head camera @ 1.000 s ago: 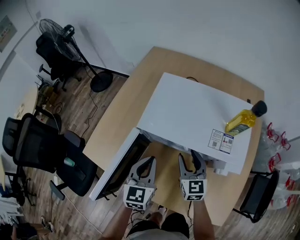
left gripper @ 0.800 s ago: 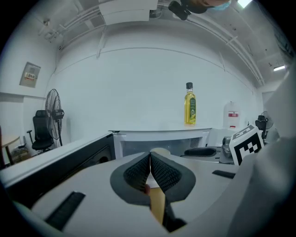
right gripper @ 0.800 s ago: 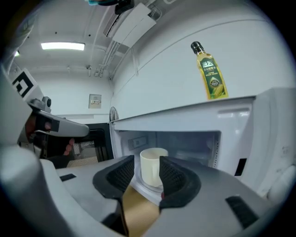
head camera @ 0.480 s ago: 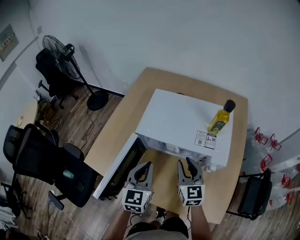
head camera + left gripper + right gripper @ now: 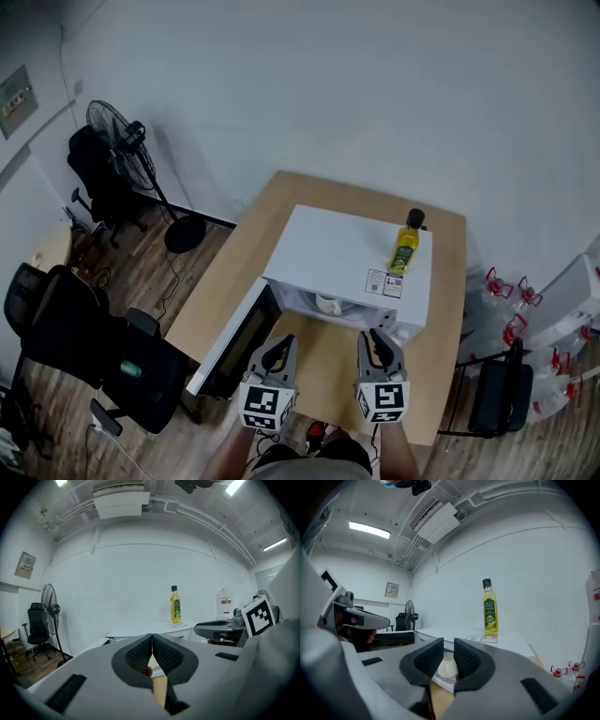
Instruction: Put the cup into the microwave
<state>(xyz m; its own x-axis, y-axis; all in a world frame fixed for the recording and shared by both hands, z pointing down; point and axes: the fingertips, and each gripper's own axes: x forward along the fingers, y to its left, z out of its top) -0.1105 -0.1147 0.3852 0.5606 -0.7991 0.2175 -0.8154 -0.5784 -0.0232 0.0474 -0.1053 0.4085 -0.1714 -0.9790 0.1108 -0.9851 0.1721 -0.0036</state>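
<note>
1. Head view: microwave [image 5: 347,251] standing with door [image 5: 232,343] hanging open; cup [image 5: 328,304] sitting inside its cavity.
2. Left gripper [image 5: 281,345]: hovering before the microwave, jaws pressing together, empty.
3. Right gripper [image 5: 377,339]: also before the microwave, jaws having just been closing to a narrow gap, gripping nothing.
4. Cup: likely light, rigid, smooth-sided, perhaps breakable; pinching across the rim wall is looking safest.

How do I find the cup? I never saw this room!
Find the white microwave on the wooden table, its door open. Inside the opening sits the cup: short and cream-coloured, unlike the tall yellow oil bottle standing on the microwave's top.
</note>
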